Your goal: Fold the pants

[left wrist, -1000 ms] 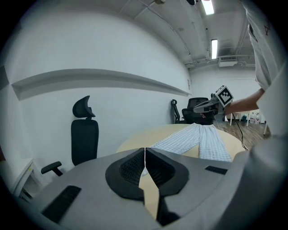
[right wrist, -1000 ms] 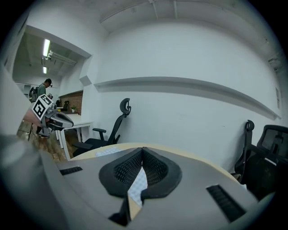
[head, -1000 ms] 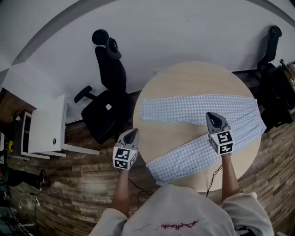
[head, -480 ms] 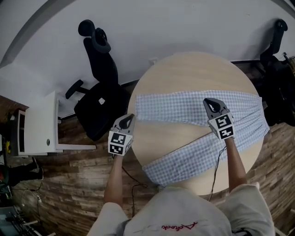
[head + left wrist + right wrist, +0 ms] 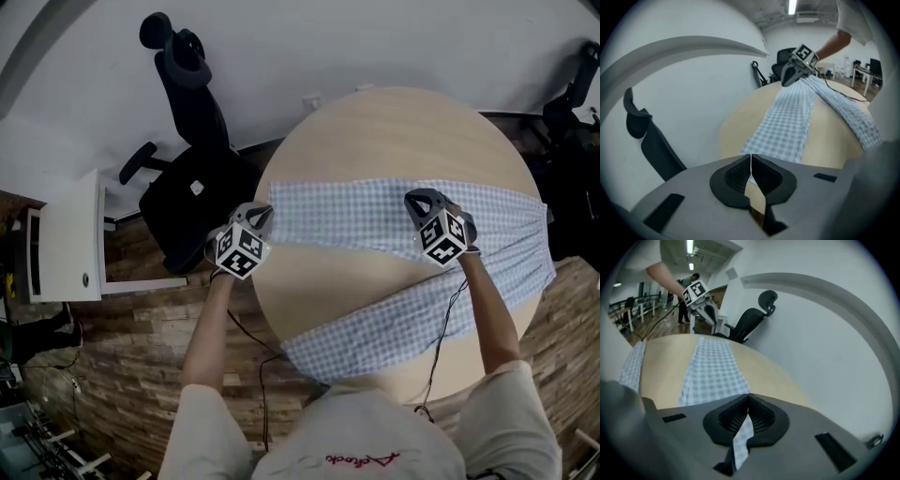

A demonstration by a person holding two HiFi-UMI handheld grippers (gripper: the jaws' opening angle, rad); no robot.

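The pants lie spread on the round table with the legs splayed. The waistband is at the right edge. The far leg runs straight left to right across the tabletop. The near leg angles down toward the person.

What matters for the next move is that long left-right axis of the far leg, since both grippers sit along it. The left gripper is at the cuff, right by the table's left edge. The right gripper is over the same leg well toward the crotch. Each hand is nearest its own end, and the cloth lies just ahead of and below the tips.

Both pairs of jaws are pressed together. The left holds nothing — only bare tabletop shows in the slot under its pads. Checked cloth shows in the slot under the right's pads, and I judge this to be the leg lying beneath, not a pinch.

The fold looks unstarted. The jaws likely need to part before they can take the far leg's edge and bring it over onto the near leg.
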